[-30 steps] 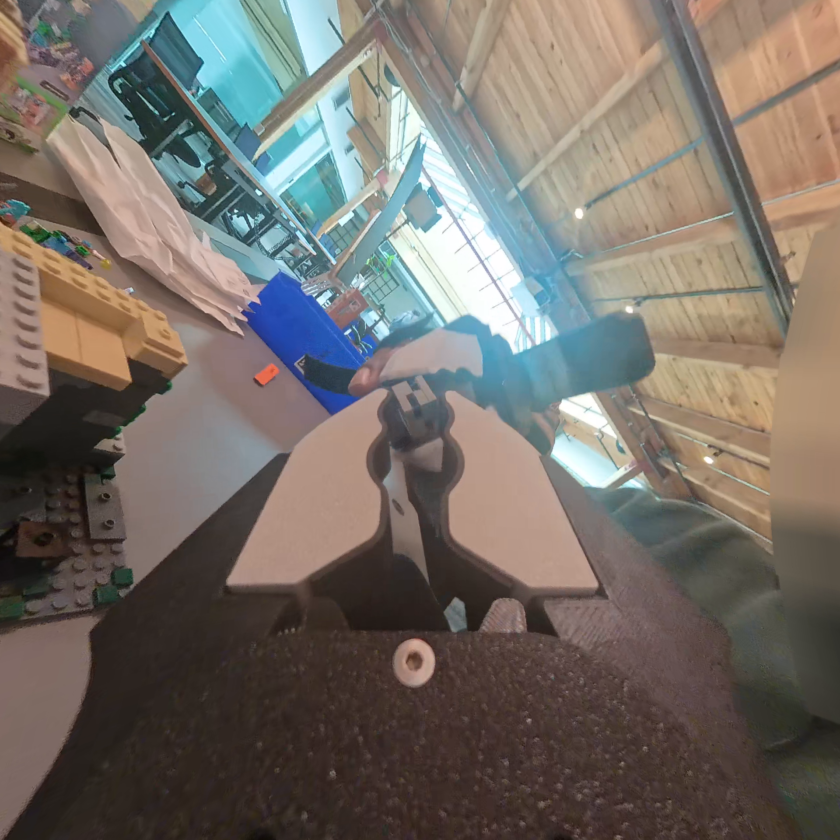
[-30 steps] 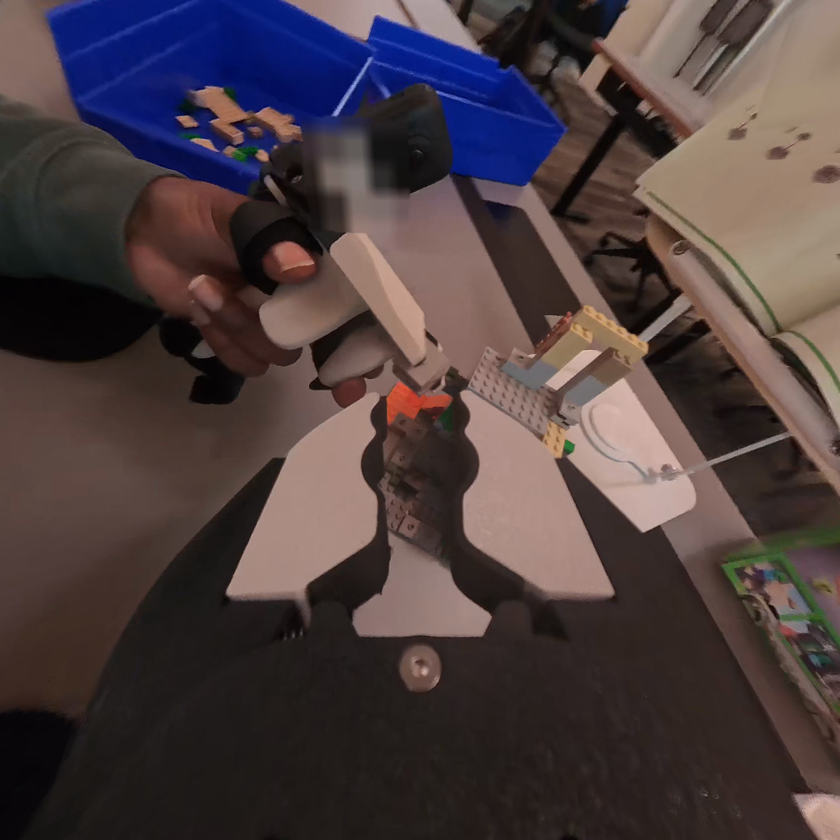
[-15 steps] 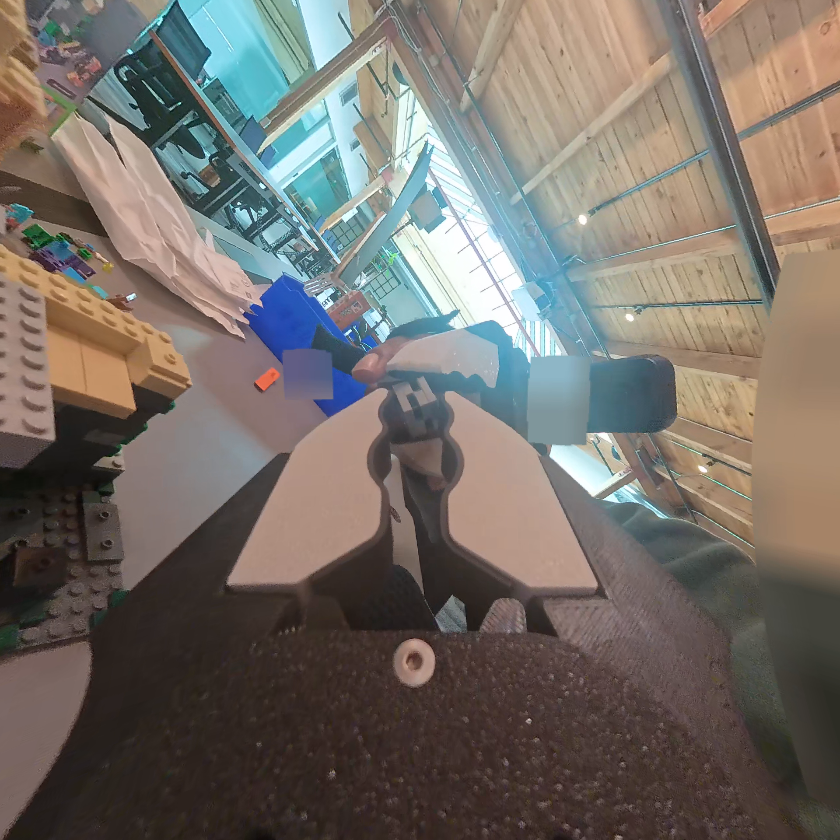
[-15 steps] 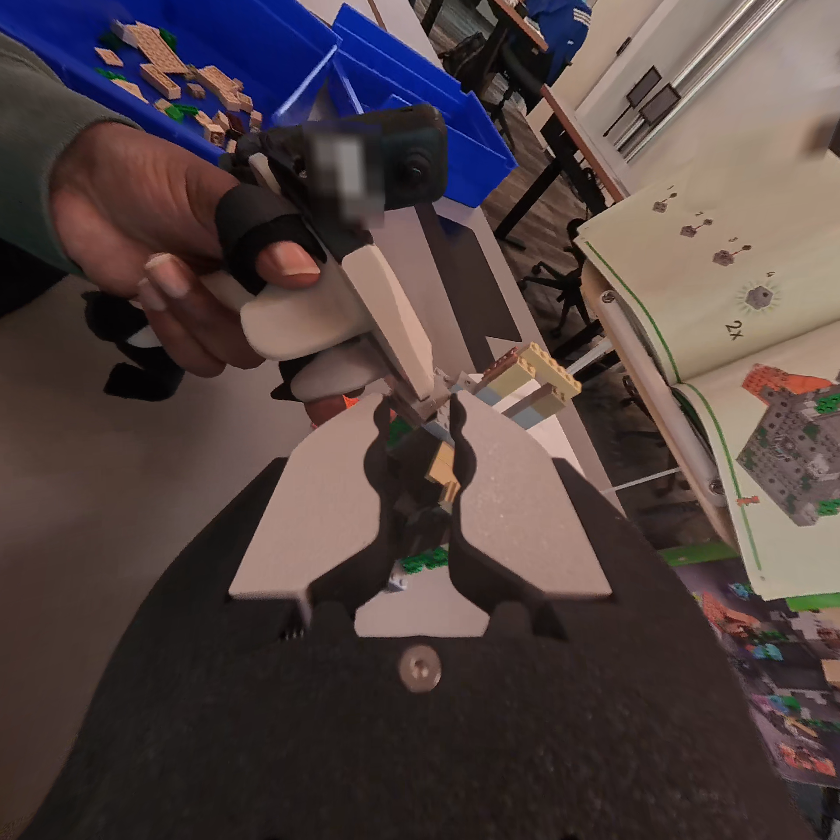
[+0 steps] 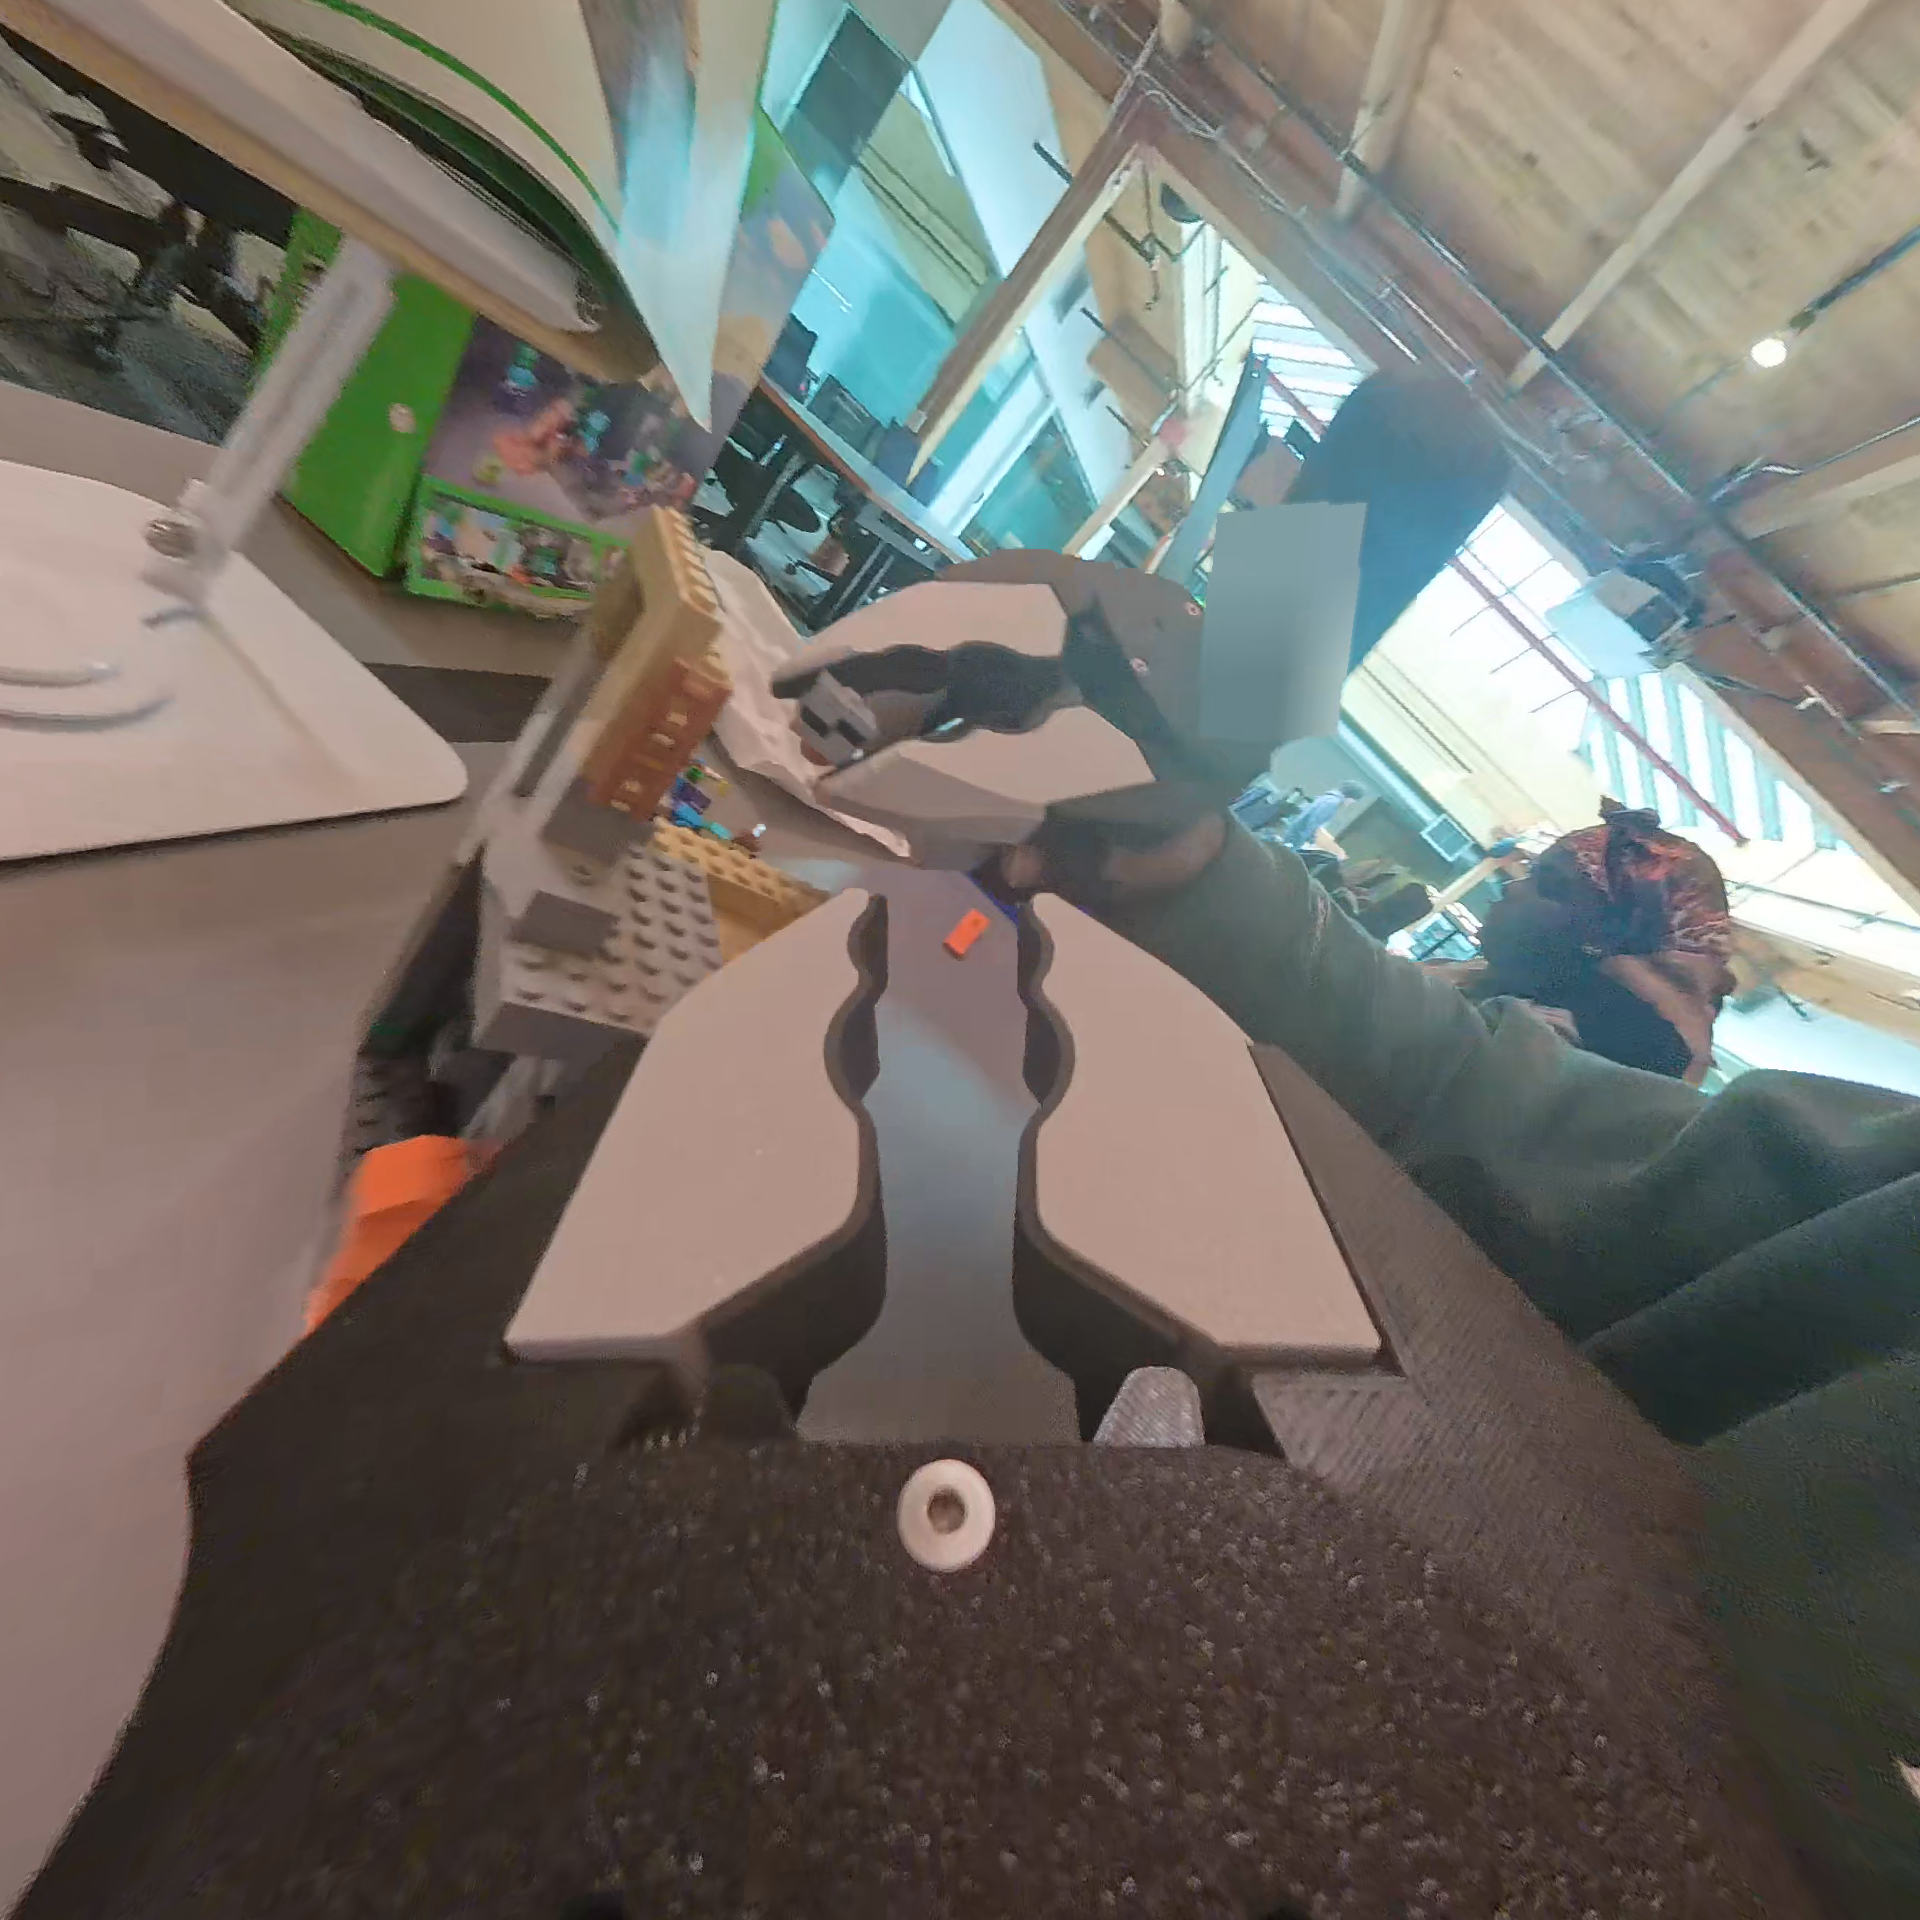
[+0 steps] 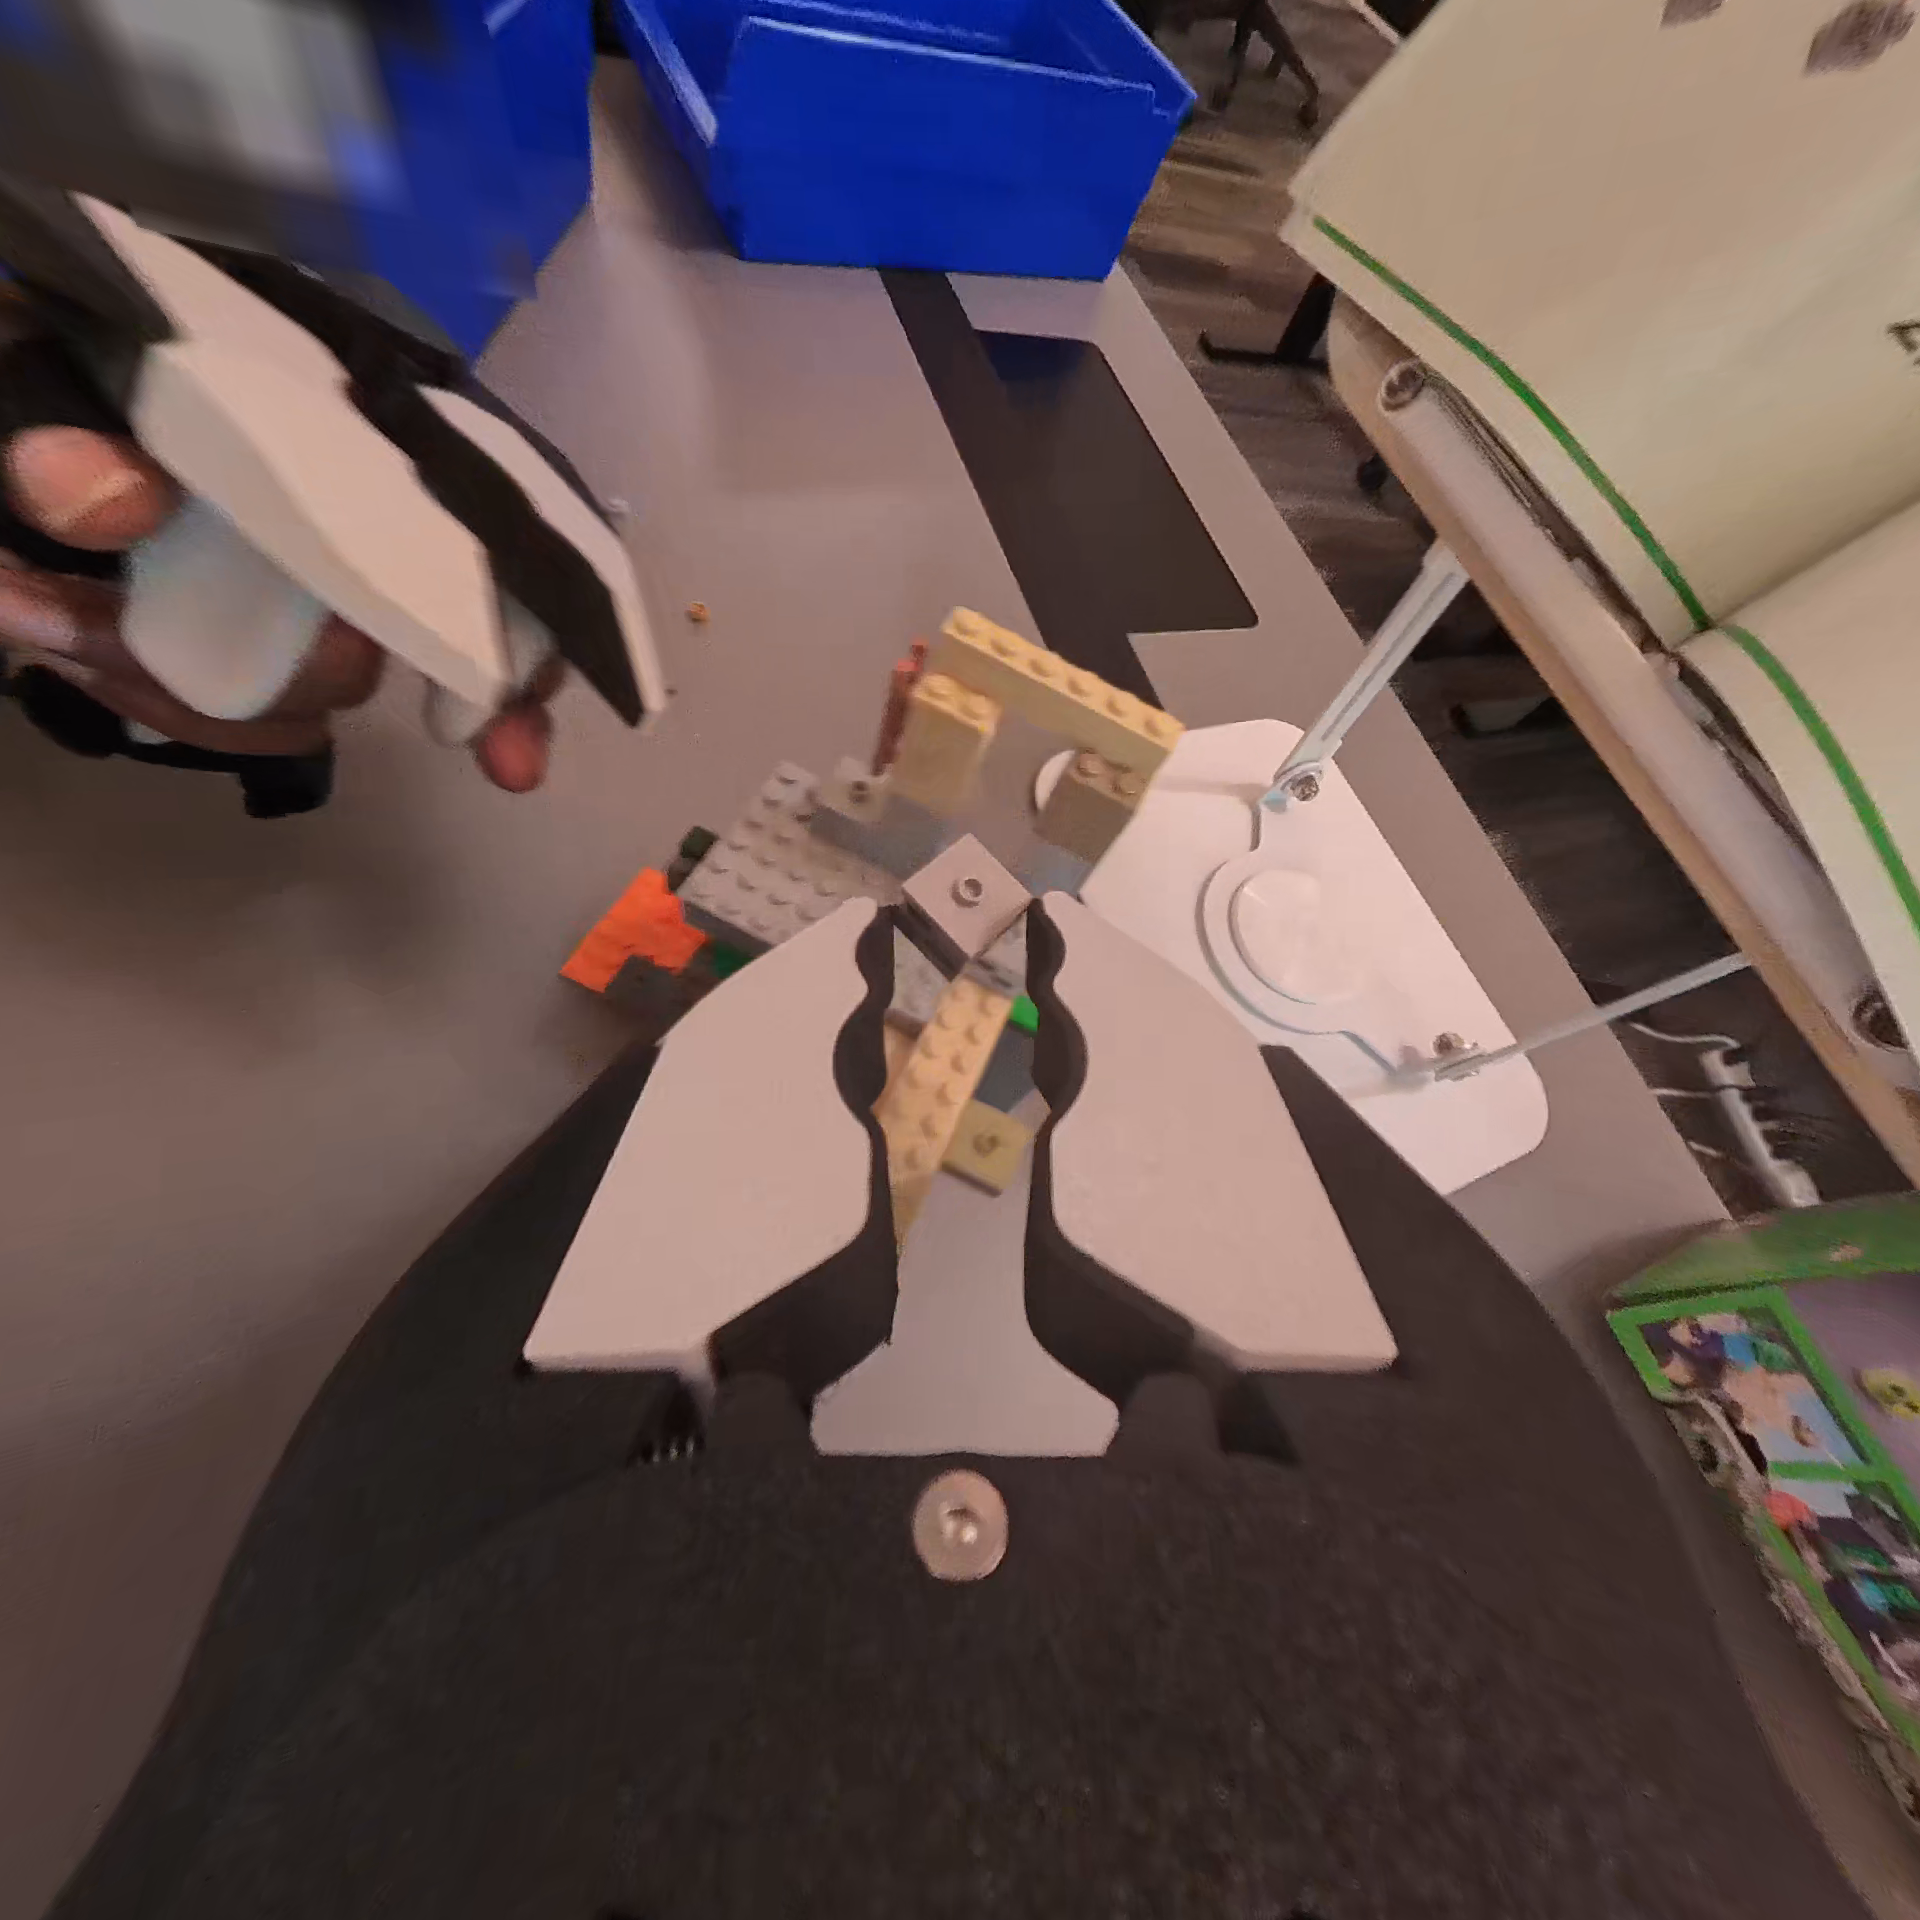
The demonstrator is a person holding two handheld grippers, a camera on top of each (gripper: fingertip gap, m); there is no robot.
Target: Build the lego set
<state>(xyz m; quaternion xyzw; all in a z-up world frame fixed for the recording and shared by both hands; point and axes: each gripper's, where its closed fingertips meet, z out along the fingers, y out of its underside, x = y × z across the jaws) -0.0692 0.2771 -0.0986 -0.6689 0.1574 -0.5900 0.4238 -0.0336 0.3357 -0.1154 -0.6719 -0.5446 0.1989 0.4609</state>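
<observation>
From the left wrist view, the left gripper (image 5: 951, 904) had its fingers parted with nothing between them, only bare bench (image 5: 156, 1039) showing through the gap. Beyond it the right gripper (image 5: 831, 727) hung in the air with its fingers clenched on a small grey piece (image 5: 828, 717), just right of the lego build (image 5: 613, 862), which sat on the bench to the left. A loose orange brick (image 5: 966, 932) lay farther off. Behind stood the white stand base (image 5: 208, 707), the green set box (image 5: 457, 488) and an open instruction book (image 5: 468, 156).

From the right wrist view, the grey piece sat pinched at the fingertips, directly above the near edge of the build. The tan arch (image 6: 1049, 686) rose at the far side over the grey studded plate (image 6: 769, 862), with an orange block (image 6: 634, 935) at the left corner. The left gripper hovered blurred at the far left, well clear of the build. Blue bins (image 6: 935, 135) stood at the far end of the bench.

I judged the piece light, rigid and slick, likely to twist or pop free unless held by its flat sides. The build looked brittle at the arch; the low grey plate seemed the safer place to steady it. The arch and the stand base crowded the far and right approaches.
</observation>
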